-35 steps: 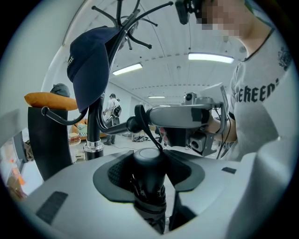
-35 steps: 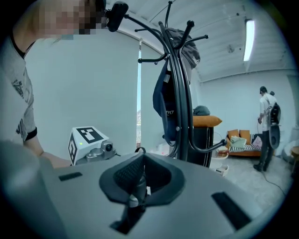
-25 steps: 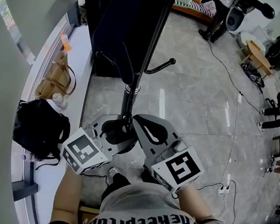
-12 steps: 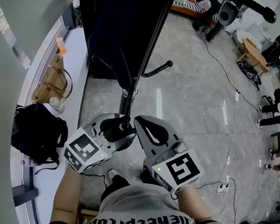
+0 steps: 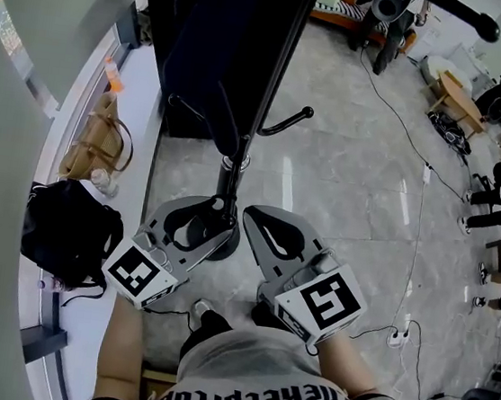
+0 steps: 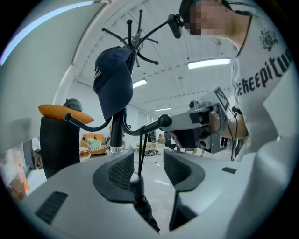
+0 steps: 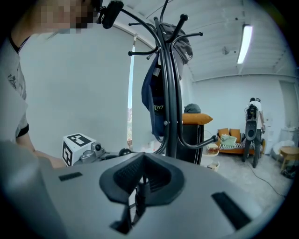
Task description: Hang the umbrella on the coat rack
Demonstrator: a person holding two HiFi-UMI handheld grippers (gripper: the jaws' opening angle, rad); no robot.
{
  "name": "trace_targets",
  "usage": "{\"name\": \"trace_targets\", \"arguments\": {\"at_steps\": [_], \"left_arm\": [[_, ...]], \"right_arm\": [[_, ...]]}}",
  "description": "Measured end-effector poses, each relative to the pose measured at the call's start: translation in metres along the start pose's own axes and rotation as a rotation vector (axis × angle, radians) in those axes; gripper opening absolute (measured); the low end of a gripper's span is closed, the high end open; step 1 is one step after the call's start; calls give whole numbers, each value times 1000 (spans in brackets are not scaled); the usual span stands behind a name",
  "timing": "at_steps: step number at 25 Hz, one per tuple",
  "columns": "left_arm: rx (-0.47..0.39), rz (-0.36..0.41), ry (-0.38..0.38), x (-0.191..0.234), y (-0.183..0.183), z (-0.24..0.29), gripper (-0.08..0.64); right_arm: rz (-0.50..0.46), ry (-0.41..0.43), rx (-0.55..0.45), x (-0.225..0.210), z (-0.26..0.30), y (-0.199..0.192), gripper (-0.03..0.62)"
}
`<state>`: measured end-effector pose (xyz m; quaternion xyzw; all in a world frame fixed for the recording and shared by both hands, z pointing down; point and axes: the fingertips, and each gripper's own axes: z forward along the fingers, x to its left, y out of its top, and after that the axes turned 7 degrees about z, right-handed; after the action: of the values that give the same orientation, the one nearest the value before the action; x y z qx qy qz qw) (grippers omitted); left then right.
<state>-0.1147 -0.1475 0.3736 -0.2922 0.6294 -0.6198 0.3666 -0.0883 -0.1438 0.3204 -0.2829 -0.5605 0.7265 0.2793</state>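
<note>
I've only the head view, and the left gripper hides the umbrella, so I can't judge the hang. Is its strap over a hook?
Observer: Yes. Seen from the left gripper's camera, the strap runs up and appears looped over a hook.
Operator: Is anything clamping it?
Observer: No. The left gripper has its jaws apart, either side of the umbrella.
Operator: And the right?
Observer: The right gripper has its jaws together.

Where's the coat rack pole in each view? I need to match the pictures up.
Head view: the coat rack pole slants from top centre down toward the middle.
Left gripper view: the pole stands left of centre, under the navy cap.
Right gripper view: the pole stands upright at centre.
Shared landmark: the orange sofa, top of the head view, low left, far right.
</note>
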Motion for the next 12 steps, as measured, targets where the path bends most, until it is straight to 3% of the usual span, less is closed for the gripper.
{"name": "trace_targets", "arguments": {"at_steps": [5, 12], "left_arm": [[-2, -4, 26, 1, 4, -3, 192], [19, 0, 107, -1, 8, -8, 106]], "right_arm": [[-2, 17, -6, 4, 0, 1, 12], [6, 59, -18, 6, -9, 2, 12]]}}
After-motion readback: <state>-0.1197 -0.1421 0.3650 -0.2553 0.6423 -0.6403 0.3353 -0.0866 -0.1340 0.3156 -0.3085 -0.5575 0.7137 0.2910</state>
